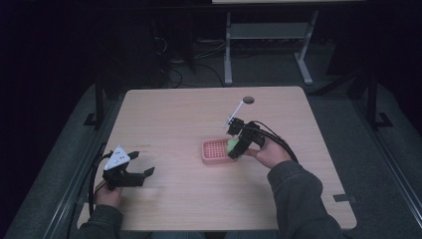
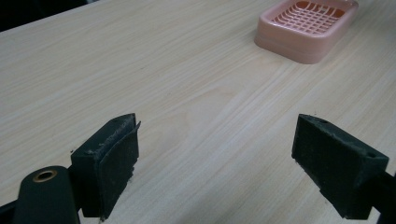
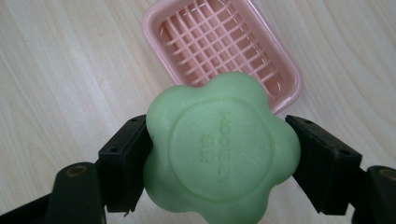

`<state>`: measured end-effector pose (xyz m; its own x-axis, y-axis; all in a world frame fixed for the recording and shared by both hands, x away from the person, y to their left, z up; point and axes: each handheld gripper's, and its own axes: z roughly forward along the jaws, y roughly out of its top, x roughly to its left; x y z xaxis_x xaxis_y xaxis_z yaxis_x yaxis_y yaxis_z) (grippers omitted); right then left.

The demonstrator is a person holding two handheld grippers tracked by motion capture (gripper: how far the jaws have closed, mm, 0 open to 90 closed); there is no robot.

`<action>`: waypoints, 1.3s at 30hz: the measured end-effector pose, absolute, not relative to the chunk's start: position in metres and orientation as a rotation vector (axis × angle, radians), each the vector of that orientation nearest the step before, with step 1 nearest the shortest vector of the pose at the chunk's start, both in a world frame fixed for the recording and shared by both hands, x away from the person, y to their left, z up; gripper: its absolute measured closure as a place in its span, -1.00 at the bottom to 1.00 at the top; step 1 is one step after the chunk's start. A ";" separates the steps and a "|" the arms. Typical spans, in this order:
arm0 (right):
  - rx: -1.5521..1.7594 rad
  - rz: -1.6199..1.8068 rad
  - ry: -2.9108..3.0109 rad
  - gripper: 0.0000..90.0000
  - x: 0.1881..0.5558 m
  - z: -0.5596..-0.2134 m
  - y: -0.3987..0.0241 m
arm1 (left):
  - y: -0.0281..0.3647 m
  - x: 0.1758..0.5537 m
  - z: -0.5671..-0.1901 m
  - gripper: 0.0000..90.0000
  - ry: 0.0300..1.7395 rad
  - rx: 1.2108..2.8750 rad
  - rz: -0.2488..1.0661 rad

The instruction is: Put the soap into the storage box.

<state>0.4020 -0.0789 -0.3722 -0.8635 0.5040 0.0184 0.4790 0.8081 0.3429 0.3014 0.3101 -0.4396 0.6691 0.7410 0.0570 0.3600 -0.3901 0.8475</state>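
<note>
A green flower-shaped soap bar is pinched by the right tool above the pink slotted plastic dish (probably the placing step); lowering and release are called for next. The left tool is held spread.

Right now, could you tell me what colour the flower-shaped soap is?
Pale green soap, clearest in the right gripper view.

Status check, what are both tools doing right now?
Left tool open, idle over the wooden table. Right tool shut on the green flower-shaped soap, over the pink slatted plastic soap dish. Nothing in the way.
</note>
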 end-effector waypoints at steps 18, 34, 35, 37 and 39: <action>0.756 0.514 2.940 -0.43 0.427 -0.377 -0.042 | 0.310 0.301 -0.439 -0.68 0.852 1.993 0.549; 0.784 0.467 2.943 -0.43 0.436 -0.398 -0.028 | 0.310 0.302 -0.439 -0.68 0.852 1.992 0.545; 0.778 0.468 2.942 -0.43 0.437 -0.400 -0.028 | 0.310 0.302 -0.439 -0.68 0.849 1.998 0.549; 0.791 0.475 2.947 -0.43 0.438 -0.403 -0.027 | 0.310 0.302 -0.439 -0.68 0.852 1.992 0.546; 0.794 0.472 2.948 -0.43 0.439 -0.404 -0.027 | 0.310 0.302 -0.439 -0.68 0.851 1.992 0.545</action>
